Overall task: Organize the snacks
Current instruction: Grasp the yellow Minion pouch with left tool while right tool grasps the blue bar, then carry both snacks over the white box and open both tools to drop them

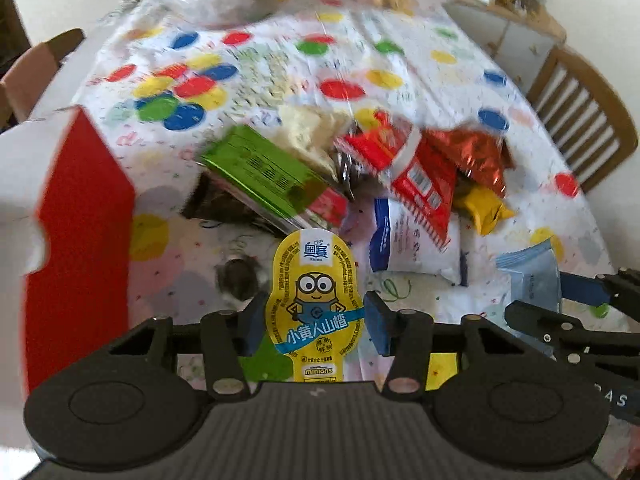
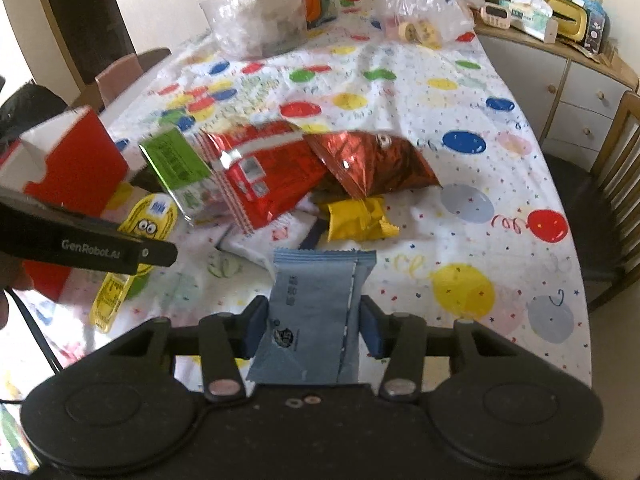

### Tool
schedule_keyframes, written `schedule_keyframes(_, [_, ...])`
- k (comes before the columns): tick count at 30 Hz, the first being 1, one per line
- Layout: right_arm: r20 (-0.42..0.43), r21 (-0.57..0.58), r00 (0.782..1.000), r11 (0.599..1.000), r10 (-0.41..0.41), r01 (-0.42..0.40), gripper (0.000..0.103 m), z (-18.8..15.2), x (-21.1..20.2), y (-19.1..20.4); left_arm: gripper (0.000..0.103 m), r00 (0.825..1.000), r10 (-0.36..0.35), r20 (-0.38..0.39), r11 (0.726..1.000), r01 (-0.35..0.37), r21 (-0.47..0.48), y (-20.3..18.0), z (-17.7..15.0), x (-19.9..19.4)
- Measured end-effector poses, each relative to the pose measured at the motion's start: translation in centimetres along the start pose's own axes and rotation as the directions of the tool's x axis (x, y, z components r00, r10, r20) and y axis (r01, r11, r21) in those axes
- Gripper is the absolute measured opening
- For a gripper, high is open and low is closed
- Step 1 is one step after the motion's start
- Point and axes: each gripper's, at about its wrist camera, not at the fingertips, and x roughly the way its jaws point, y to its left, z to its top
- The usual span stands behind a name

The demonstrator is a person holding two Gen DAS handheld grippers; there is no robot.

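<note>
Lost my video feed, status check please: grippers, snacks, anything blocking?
Left gripper shut on yellow Minions snack. Right gripper shut on blue packet. Snack pile remains on table; red box at left, unobstructed.

Balloon-print tablecloth (image 2: 460, 92), wooden chair (image 1: 588, 128), cluttered sideboard (image 2: 560, 68).

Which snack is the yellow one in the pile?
Find the heap of snack bags in the middle of the balloon tablecloth. At its near right edge, under the shiny copper bag, lies the small yellow packet, the only plain yellow, crumpled one.
</note>
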Motion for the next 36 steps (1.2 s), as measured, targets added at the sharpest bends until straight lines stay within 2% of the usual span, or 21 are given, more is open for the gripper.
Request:
schedule_keyframes(7, [0.093, -0.043, 0.992, 0.996, 0.084, -0.08, 0.047, 1.4, -3.8, 1.9, 0.05, 0.996, 0.01, 0.089, 0.997, -0.002, -0.082, 2.0, -1.3, -6.7])
schedule_keyframes(10, [0.118, -0.088, 0.983, 0.988, 0.138, -0.128, 0.047, 2.2, -5.2, 3.7, 0.05, 0.993, 0.041, 0.113, 0.992, -0.027, -0.12, 3.2, -1.8, -9.2])
schedule_keyframes(15, [0.124, -0.174, 0.967, 0.964, 0.222, -0.199, 0.047, 3.2, -6.6, 7.3, 0.05, 0.984, 0.084, 0.155, 0.981, -0.054, -0.189, 5.9, -2.8, -12.5])
schedule_keyframes(20, [0.084, -0.218, 0.956, 0.941, 0.282, -0.258, 0.047, 4.3, -6.7, 11.6, 0.05, 0.975, 0.111, 0.193, 0.974, -0.068, -0.216, 8.9, -3.4, -14.8])
schedule_keyframes(25, [0.084, -0.234, 0.955, 0.937, 0.285, -0.26, 0.047, 5.4, -6.6, 15.7, 0.05, 0.967, 0.119, 0.224, 0.973, -0.068, -0.221, 12.4, -3.4, -16.3])
schedule_keyframes(36, [0.05, -0.187, 0.969, 0.955, 0.242, -0.228, 0.047, 8.0, -2.7, 23.6, 0.05, 0.969, 0.127, 0.214, 0.976, -0.085, -0.199, 21.0, -2.7, -16.4])
